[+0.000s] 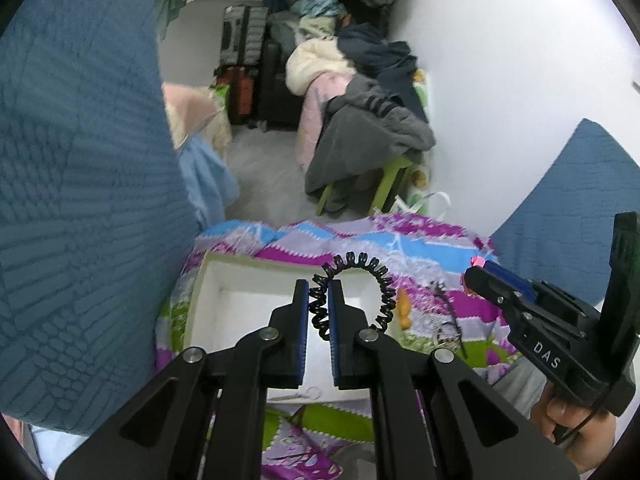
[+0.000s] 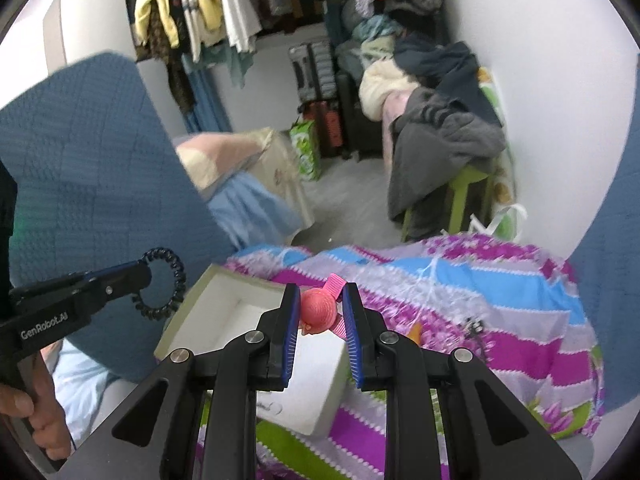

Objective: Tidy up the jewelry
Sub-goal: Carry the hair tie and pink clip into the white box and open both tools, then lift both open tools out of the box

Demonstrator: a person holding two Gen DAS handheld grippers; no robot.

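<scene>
Your left tongs (image 1: 318, 292) were squeezed almost shut on a black curly hair tie (image 1: 360, 280). One side of the loop was pinched between the blue pads (image 1: 304, 320), and the rest of the ring stuck out past the tips. In the right wrist view you could see the same tongs (image 2: 138, 276) from the side, with the hair tie (image 2: 164, 284) hanging off the end like a little hoop, up in the air to the left of the box.

Your right tongs (image 2: 320, 300) were open only a little, and they held a pink hair clip (image 2: 320, 310) with a round knitted ball on it and a pink ribbon. The pads pressed on it from both sides. In the left wrist view those tongs (image 1: 474, 272) showed at the right, with a bit of pink at the tip.

A white open box (image 1: 224, 300) sat on the bed, on a blanket (image 1: 420, 240) with purple, blue and green stripes. Both sets of tongs were above the box or close to it. A small orange thing (image 1: 404, 304) lay on the blanket just beside the right wall of the box. A dark thin piece of jewelry (image 1: 448, 316) lay on the blanket a bit further right. I could not tell what kind it was.

Your hand (image 2: 36, 416) gripped the handle of the left tongs.
</scene>
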